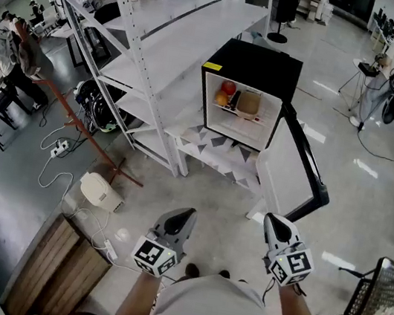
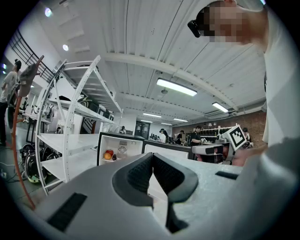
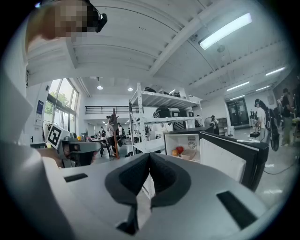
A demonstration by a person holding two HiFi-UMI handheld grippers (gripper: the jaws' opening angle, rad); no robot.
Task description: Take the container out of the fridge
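A small black fridge (image 1: 253, 59) stands open on a low white table (image 1: 216, 156), its door (image 1: 298, 163) swung out to the right. On its shelf sits a tan container (image 1: 249, 103), with a red apple (image 1: 228, 87) and an orange (image 1: 221, 99) to its left. Both grippers are held low and well short of the fridge: my left gripper (image 1: 187, 213) and my right gripper (image 1: 270, 220) are shut with nothing between the jaws. In the left gripper view the shut jaws (image 2: 152, 157) point toward the fridge (image 2: 119, 149). The right gripper (image 3: 149, 157) also faces it, and the container (image 3: 192, 153) shows there.
White metal shelving (image 1: 153, 40) runs along the left of the fridge. Cables and a white appliance (image 1: 100, 191) lie on the floor at left beside a wooden crate (image 1: 61, 265). A wire basket (image 1: 378, 294) stands at right. People work at desks far left.
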